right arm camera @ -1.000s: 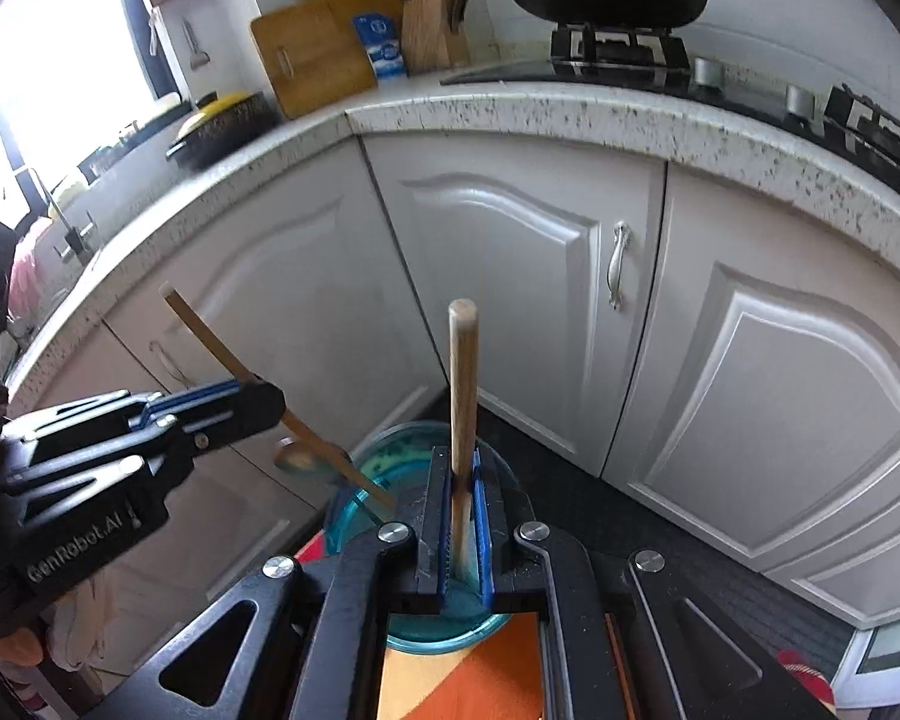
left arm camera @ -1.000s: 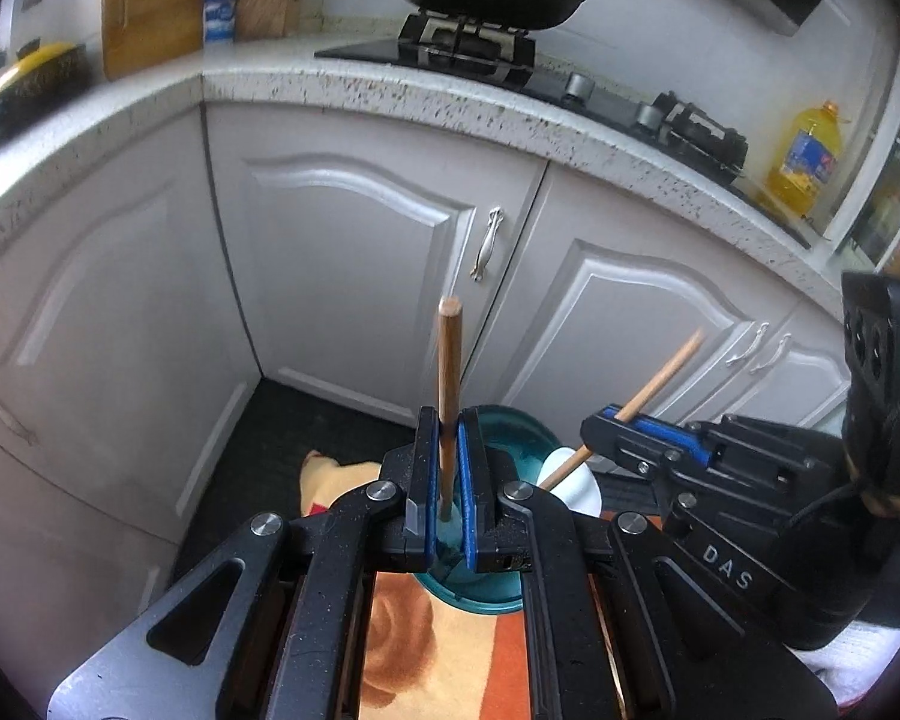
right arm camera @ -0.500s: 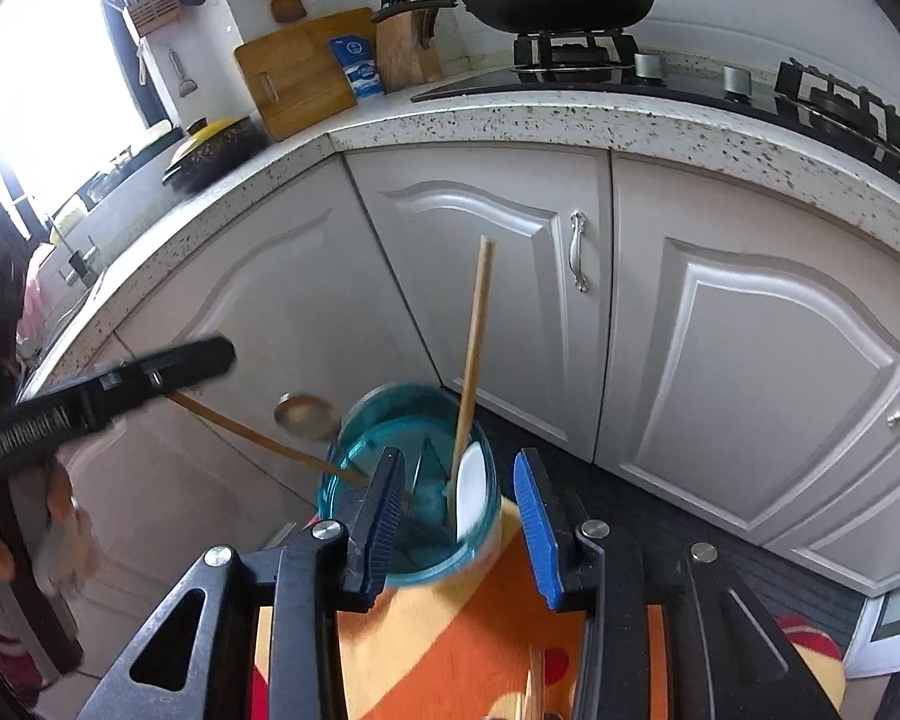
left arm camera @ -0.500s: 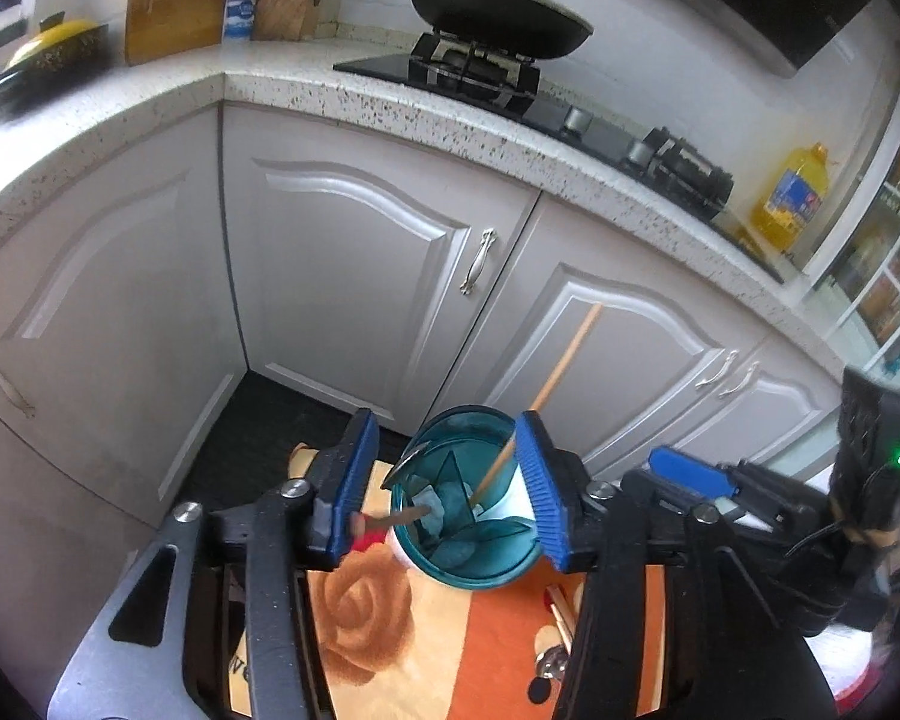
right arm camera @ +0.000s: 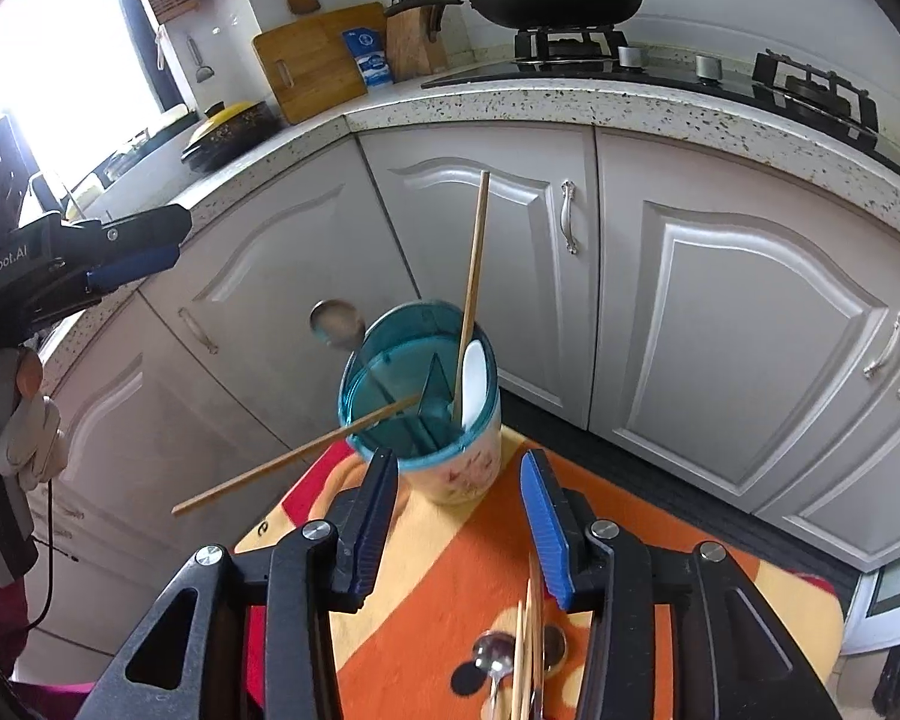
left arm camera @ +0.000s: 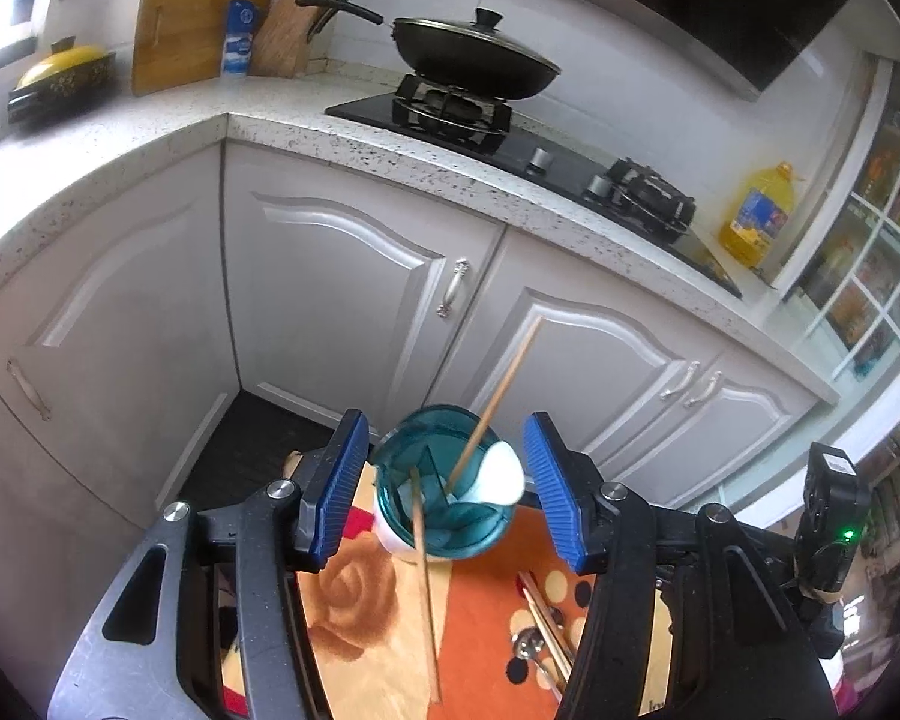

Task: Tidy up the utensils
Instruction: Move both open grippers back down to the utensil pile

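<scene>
Both claws gape empty — left gripper (left arm camera: pixel 444 495) and right gripper (right arm camera: pixel 459 519) — spare utensils (right arm camera: pixel 525 654) lie lengthwise nearest the right, below its jaws.

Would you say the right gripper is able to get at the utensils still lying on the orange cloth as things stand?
Probably yes. The right gripper is open and empty, and the loose utensils lie on the orange cloth just below it, with nothing over them. The teal utensil holder stands farther ahead, out of the way.
</scene>
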Demonstrator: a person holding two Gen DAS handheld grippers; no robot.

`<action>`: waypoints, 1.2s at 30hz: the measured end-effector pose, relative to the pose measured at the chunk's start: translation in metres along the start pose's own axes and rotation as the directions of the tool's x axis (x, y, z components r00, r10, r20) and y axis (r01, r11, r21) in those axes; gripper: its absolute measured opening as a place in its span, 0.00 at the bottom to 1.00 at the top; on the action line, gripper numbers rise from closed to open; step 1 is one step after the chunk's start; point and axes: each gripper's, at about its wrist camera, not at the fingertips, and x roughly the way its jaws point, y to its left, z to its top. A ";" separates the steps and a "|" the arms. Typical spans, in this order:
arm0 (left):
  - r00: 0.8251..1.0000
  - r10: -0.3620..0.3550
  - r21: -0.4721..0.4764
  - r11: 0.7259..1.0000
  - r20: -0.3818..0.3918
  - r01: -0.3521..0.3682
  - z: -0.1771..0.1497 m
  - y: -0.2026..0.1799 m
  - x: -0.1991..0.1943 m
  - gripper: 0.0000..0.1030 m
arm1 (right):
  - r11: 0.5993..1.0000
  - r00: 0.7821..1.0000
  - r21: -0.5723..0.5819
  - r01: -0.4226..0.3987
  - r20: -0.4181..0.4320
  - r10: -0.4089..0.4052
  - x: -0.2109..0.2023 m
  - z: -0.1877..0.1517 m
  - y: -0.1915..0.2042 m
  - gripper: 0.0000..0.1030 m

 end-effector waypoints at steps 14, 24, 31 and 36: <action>0.997 -0.065 -0.008 0.998 -0.042 0.064 -0.034 0.001 -0.022 0.52 | 1.000 0.999 -0.019 -0.005 -0.046 0.004 -0.001 -0.032 0.006 0.40; 0.984 -0.166 0.026 0.985 -0.070 0.168 -0.085 -0.013 -0.045 0.52 | 0.999 0.991 0.004 0.047 -0.129 -0.046 0.010 -0.068 -0.019 0.40; 0.969 -0.201 0.159 0.962 -0.142 0.223 -0.138 -0.043 -0.035 0.53 | 0.997 0.987 0.058 0.046 -0.155 -0.036 0.010 -0.093 -0.037 0.40; 0.959 -0.199 0.230 0.942 -0.200 0.243 -0.157 -0.056 -0.015 0.52 | 0.995 0.984 0.071 0.064 -0.173 -0.050 0.010 -0.107 -0.044 0.40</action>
